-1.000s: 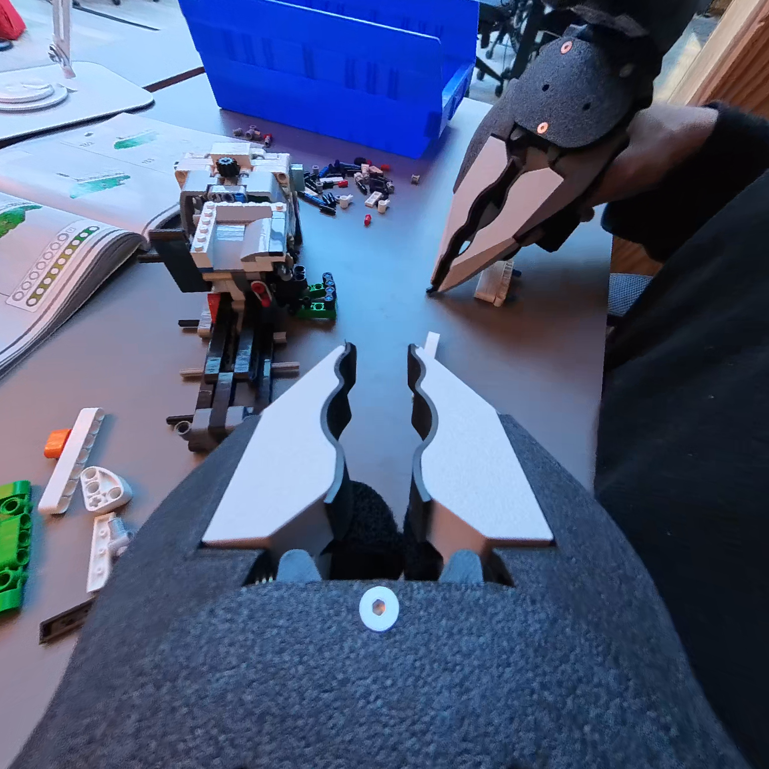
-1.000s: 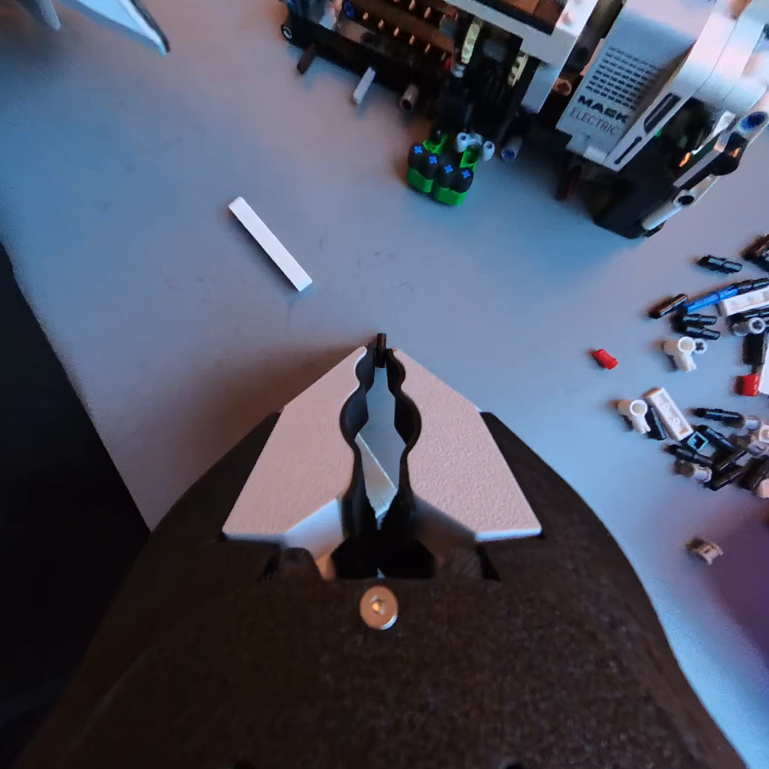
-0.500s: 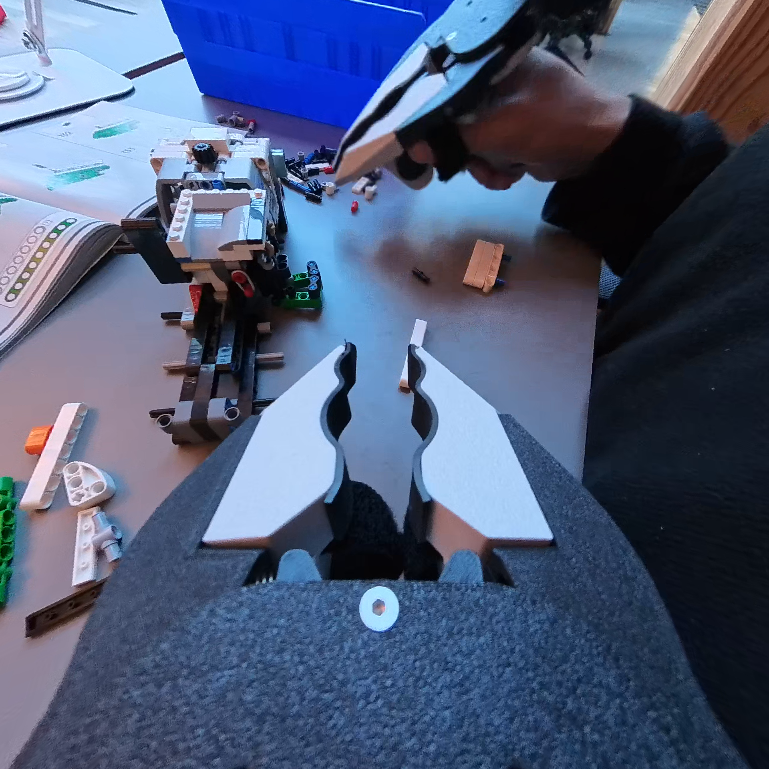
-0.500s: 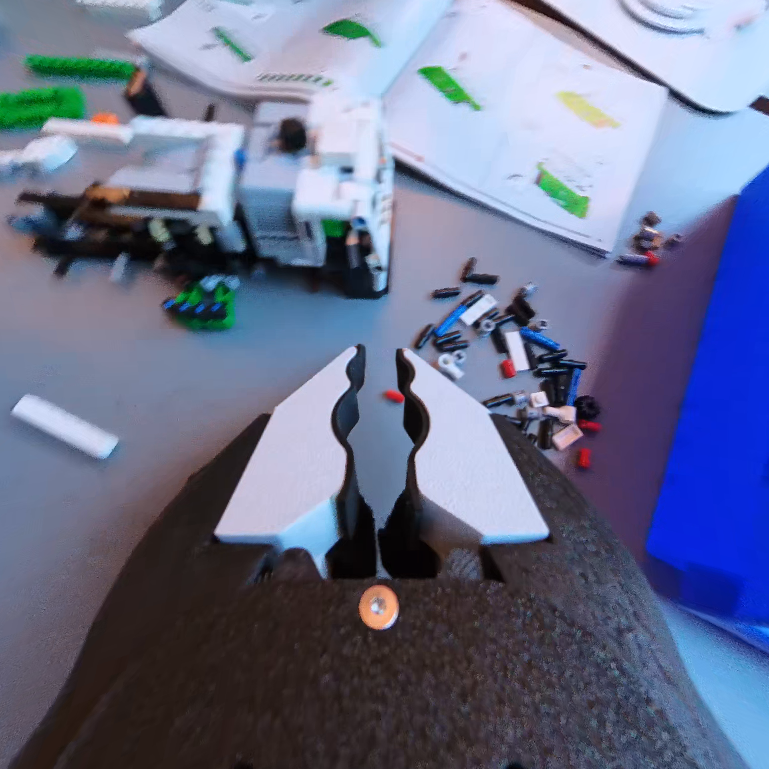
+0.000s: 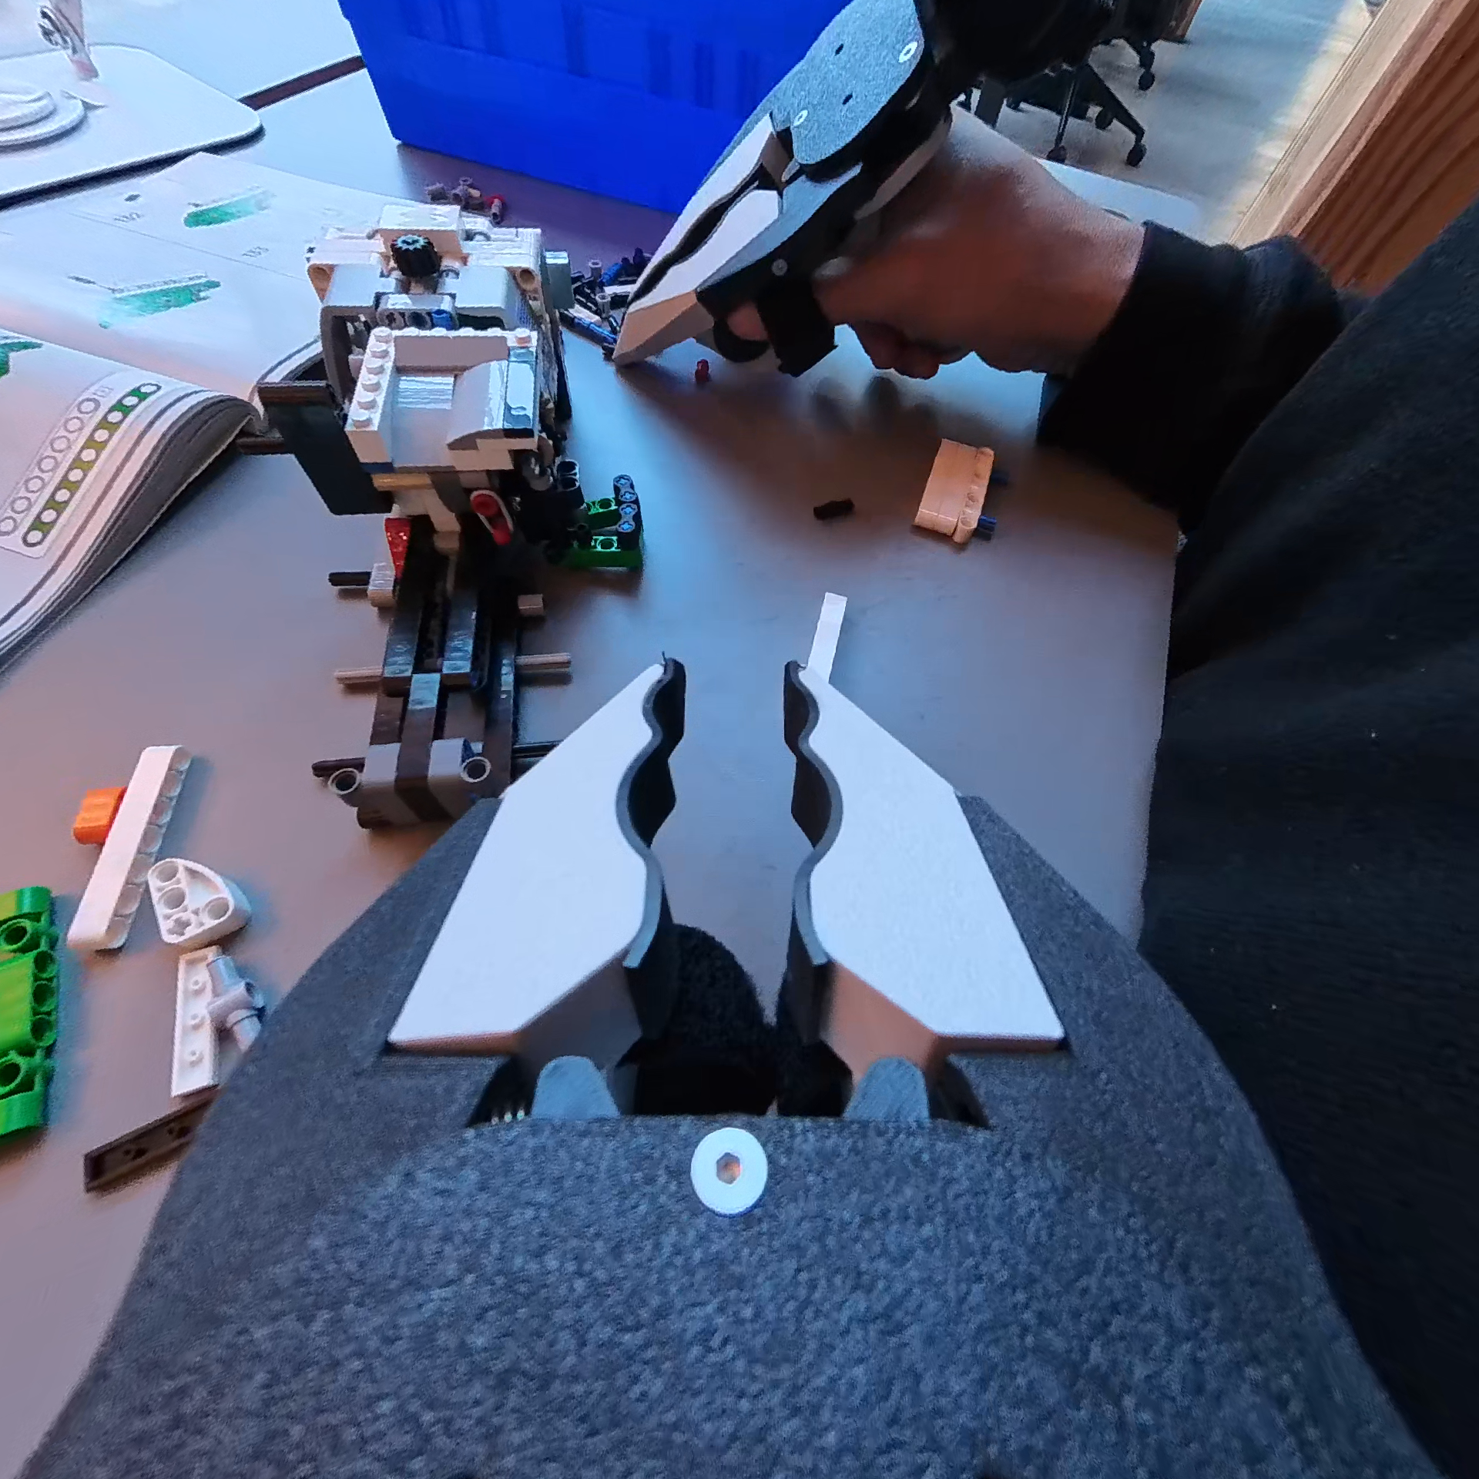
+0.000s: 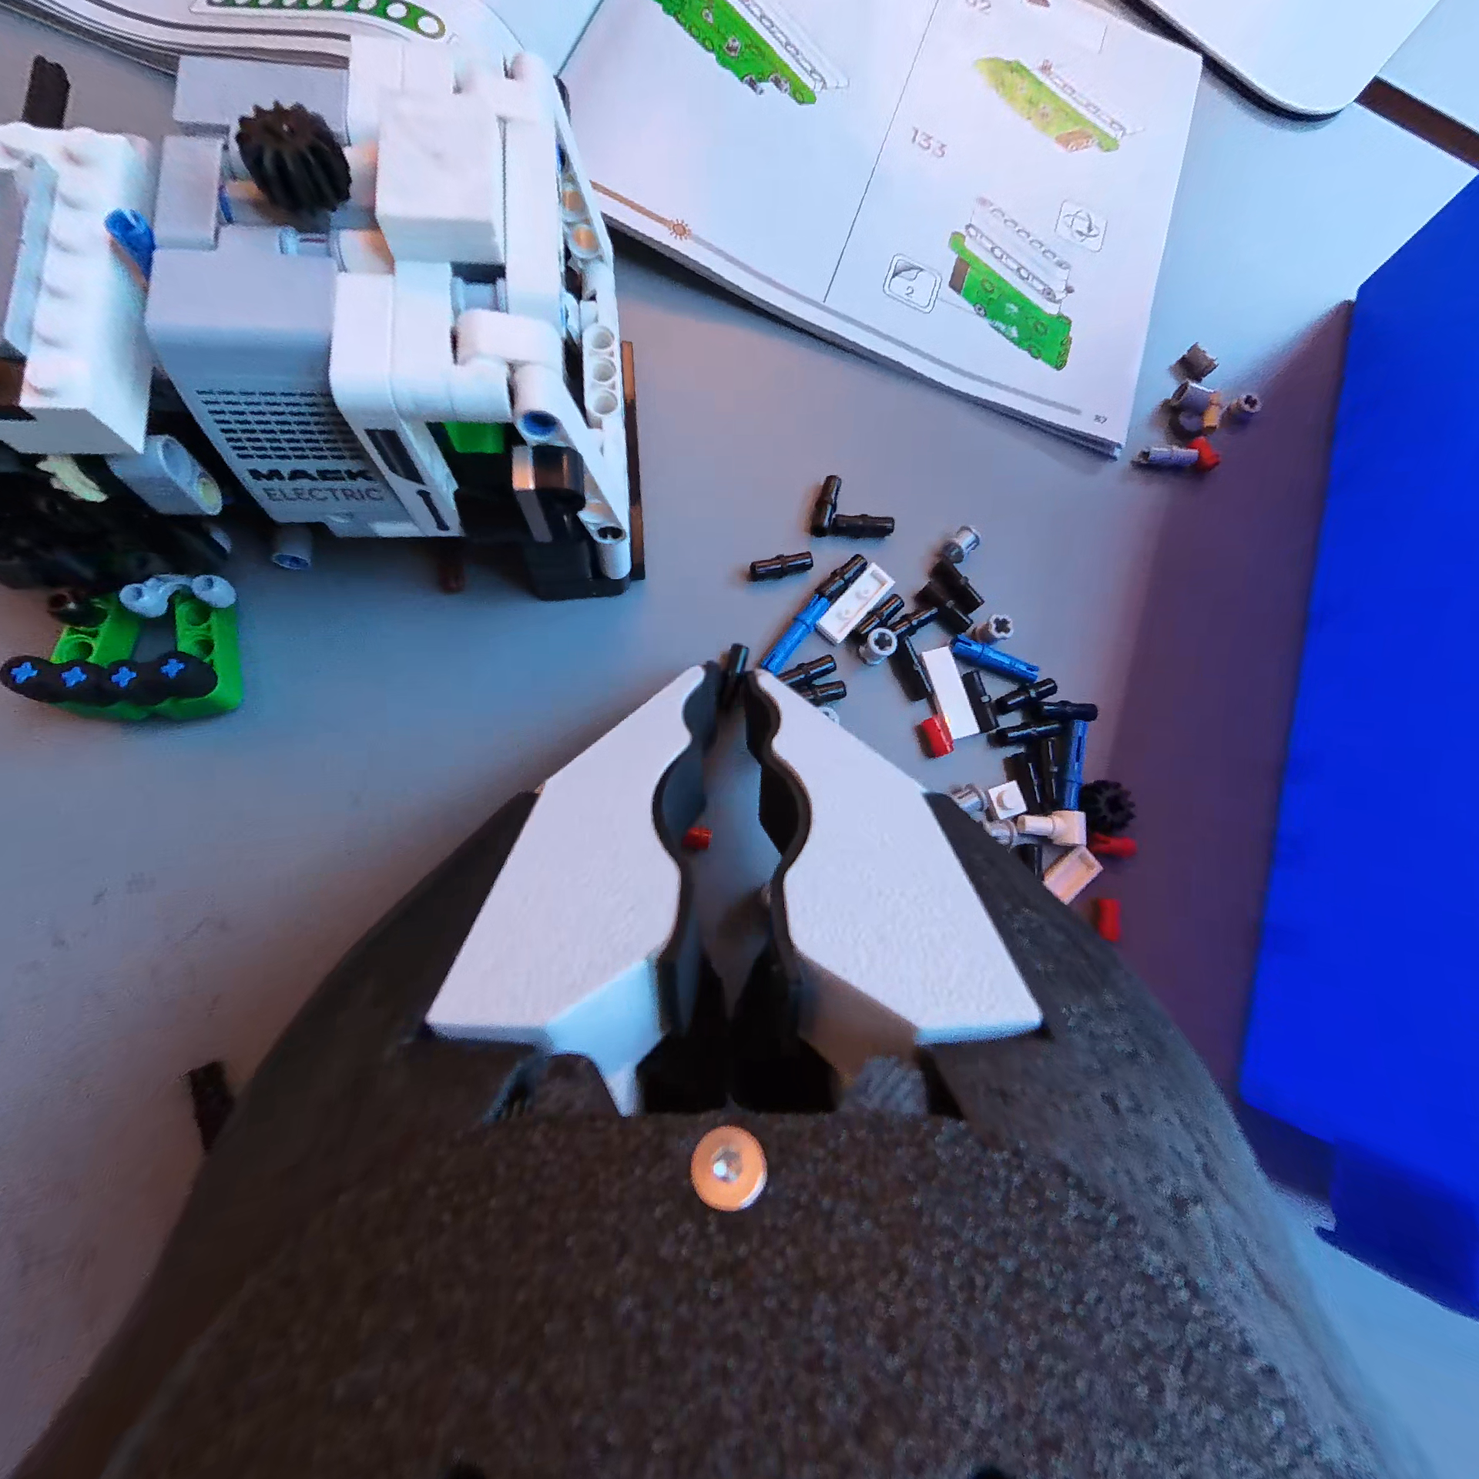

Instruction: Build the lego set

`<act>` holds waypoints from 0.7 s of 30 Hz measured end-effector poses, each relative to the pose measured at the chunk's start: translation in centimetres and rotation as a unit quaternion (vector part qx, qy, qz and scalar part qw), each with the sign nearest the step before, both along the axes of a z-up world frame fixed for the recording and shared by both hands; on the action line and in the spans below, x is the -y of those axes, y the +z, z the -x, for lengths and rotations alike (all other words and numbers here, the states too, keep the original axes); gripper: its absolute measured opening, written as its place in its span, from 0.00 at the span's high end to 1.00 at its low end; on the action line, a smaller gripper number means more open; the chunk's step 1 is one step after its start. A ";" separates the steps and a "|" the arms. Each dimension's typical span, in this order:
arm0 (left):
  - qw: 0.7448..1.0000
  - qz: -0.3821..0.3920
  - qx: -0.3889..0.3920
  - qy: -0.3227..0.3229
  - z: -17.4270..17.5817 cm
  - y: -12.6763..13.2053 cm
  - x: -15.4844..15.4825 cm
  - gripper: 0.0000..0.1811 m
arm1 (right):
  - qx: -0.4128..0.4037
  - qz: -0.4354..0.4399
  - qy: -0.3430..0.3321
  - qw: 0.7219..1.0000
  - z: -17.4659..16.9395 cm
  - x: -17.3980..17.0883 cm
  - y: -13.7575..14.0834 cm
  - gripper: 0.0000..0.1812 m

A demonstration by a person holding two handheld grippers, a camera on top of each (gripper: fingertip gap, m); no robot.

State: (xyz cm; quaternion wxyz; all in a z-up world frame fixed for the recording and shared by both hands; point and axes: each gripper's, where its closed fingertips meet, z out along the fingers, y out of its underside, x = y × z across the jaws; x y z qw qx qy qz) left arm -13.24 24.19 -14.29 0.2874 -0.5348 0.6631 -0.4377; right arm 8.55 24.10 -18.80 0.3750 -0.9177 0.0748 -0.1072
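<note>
- The jaws of the right gripper [image 6: 730, 680] pinch a small black pin [image 6: 731, 676] at their very tips, at the near fringe of the loose-parts pile [image 6: 952, 688].
- The jaws of the left gripper [image 5: 732, 680] stand moderately apart with nothing between them, above bare worktop [image 5: 920, 624].
- The part-built white truck [image 5: 436, 384] sits mid-worktop with its dark chassis beams running toward the left gripper; a green and black sub-assembly [image 5: 604, 524] lies just beside it.
- A thin white bar [image 5: 827, 632] lies just beyond the left gripper's tips; farther off lie a single black pin [image 5: 832, 509] and a tan block [image 5: 954, 490].
- The open instruction booklet [image 6: 920, 200] lies behind the truck, and a blue bin [image 5: 560, 72] stands at the far edge.
- Near the left edge lie a white beam [image 5: 128, 848], an orange piece [image 5: 98, 812] and green beams [image 5: 28, 1008].
</note>
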 end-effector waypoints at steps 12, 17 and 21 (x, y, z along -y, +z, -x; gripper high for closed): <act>1.000 -0.010 -0.009 0.002 -0.3 -0.3 -0.3 0.87 | -0.091 -0.051 0.264 0.959 9.2 5.4 3.5 0.98; 1.000 -0.018 -0.008 -0.001 -0.6 -0.3 -0.2 0.87 | -0.123 -0.012 0.230 0.965 8.8 7.9 1.2 0.98; 1.000 -0.021 -0.008 -0.009 -0.9 -0.3 0.1 0.87 | -0.124 0.002 0.226 0.966 8.9 8.2 0.2 0.98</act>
